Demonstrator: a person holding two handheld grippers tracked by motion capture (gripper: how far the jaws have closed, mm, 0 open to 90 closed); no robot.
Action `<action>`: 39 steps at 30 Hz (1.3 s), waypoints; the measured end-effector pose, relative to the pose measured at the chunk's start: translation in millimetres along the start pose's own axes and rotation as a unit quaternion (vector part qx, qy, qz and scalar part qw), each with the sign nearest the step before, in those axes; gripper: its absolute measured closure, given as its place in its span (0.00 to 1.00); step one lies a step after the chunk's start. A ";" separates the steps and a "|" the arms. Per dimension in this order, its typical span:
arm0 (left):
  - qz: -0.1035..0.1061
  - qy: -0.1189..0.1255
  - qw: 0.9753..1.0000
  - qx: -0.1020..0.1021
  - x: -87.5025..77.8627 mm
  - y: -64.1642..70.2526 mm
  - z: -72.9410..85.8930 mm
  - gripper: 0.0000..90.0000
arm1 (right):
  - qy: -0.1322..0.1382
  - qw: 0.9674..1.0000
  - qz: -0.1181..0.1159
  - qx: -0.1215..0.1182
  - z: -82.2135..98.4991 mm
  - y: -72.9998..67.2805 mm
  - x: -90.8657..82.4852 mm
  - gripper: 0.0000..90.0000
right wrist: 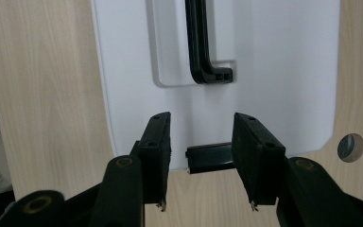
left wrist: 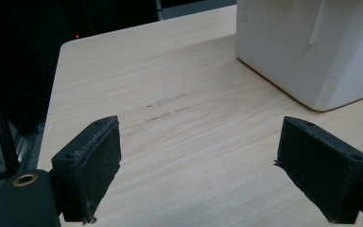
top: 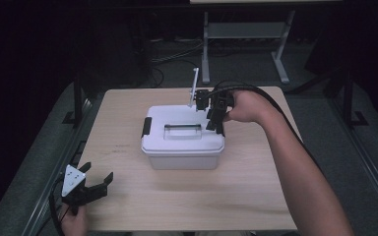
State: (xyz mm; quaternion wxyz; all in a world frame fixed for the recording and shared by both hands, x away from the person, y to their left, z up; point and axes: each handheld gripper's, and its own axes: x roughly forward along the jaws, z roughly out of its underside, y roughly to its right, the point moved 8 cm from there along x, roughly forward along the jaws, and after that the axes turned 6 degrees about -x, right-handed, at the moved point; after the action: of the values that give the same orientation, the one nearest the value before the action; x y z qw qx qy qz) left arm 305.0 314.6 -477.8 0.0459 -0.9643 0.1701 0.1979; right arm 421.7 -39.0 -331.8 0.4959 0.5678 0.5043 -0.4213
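White plastic box (top: 182, 137) sat mid-table (top: 128, 196) in the high view, the right gripper (top: 215, 117) poised over its right end and far nearer than the left gripper (top: 91, 189), which idled released at the near-left corner. In the left gripper view the box (left wrist: 307, 52) stood well off. In the right gripper view the black latch (right wrist: 209, 157) lay crosswise between part-open jaws, unpinched.

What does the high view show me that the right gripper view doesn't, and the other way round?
High view: the whole white storage box, its left-end latch, and the left hand-held gripper, open at the table's near corner. Right gripper view: a close look at the right-end latch between open jaws, plus a round hole in the tabletop. Both: the box's lid, its black carry handle, the wooden table and the right hand-held gripper.
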 end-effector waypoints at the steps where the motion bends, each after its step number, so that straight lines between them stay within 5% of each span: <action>1: 0.000 0.000 1.000 -0.001 0.0 0.1 0.1 0.15 | 0.001 1.000 -0.002 0.004 0.7 -1.0 -0.8 0.63; 39: 0.000 0.000 1.000 -0.002 0.1 -0.4 2.0 0.15 | -0.008 0.998 0.008 0.063 67.7 -9.8 3.1 0.48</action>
State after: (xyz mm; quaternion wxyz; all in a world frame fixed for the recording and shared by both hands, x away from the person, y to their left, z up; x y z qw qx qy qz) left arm 304.5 315.2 -479.7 0.0440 -0.9643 0.1693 0.1987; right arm 413.8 -105.4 -346.6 0.4666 0.5987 0.4675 -0.4531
